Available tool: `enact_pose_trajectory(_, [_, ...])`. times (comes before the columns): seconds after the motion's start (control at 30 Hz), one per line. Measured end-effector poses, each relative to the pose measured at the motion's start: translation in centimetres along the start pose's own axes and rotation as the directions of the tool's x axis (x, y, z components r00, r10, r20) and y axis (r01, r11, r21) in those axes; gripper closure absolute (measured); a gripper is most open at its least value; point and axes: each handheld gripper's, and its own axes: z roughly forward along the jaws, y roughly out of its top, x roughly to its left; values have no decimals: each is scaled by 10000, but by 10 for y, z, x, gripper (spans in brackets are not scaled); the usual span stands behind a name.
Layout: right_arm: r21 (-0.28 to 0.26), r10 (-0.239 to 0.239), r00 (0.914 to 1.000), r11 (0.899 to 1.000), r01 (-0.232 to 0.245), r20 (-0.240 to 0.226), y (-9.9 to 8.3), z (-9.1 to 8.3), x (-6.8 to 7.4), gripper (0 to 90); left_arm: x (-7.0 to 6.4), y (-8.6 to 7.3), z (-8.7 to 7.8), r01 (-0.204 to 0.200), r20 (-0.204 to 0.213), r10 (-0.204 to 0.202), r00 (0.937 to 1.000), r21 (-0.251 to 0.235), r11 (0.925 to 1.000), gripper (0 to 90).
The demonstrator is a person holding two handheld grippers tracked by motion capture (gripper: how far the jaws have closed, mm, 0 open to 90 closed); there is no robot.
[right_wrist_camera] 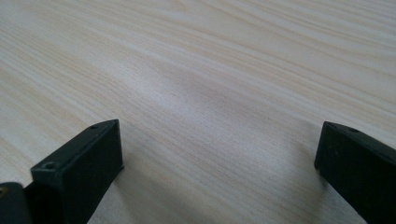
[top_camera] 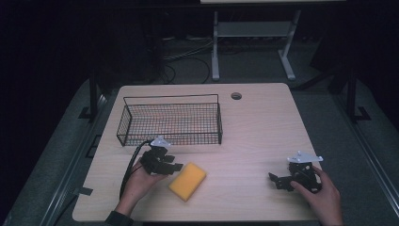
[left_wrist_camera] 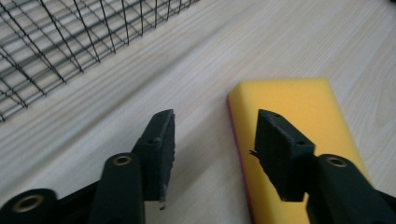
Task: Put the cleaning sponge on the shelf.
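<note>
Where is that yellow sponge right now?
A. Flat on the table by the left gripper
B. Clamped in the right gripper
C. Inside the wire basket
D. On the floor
A. The sponge lies flat on the table, just beside the open left gripper, in front of the basket.

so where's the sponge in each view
High view: the sponge lies at lower centre of the table, just right of the left gripper.
Left gripper view: it fills the lower right, part of it behind one jaw.
Right gripper view: not in it; bare wood between open jaws.
Shared landmark: the basket, behind the sponge in the high view, upper left in the left gripper view.
</note>
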Motion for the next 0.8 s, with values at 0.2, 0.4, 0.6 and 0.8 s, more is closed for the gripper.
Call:
enact_pose_trajectory(0.2, [0, 0, 10000, 10000, 0, 0, 0, 0, 0, 2, -4, 5, -4, 99, 151, -107, 9998, 515, 9986, 324])
enact_pose_trajectory(0.4, [0, 0, 10000, 10000, 0, 1, 0, 0, 0, 2, -14, 11, -3, -125, 68, 119, 9999, 941, 9955, 141])
enact_pose_trajectory(0.6, [1, 1, 10000, 10000, -1, 0, 0, 0, 0, 2, -21, 14, -2, -275, 62, 269, 9996, 1278, 9914, 126])
enact_pose_trajectory(0.8, [0, 1, 10000, 10000, -1, 2, 0, 0, 0, 2, -29, 18, -1, -460, 167, 442, 9989, 1299, 9905, 130])
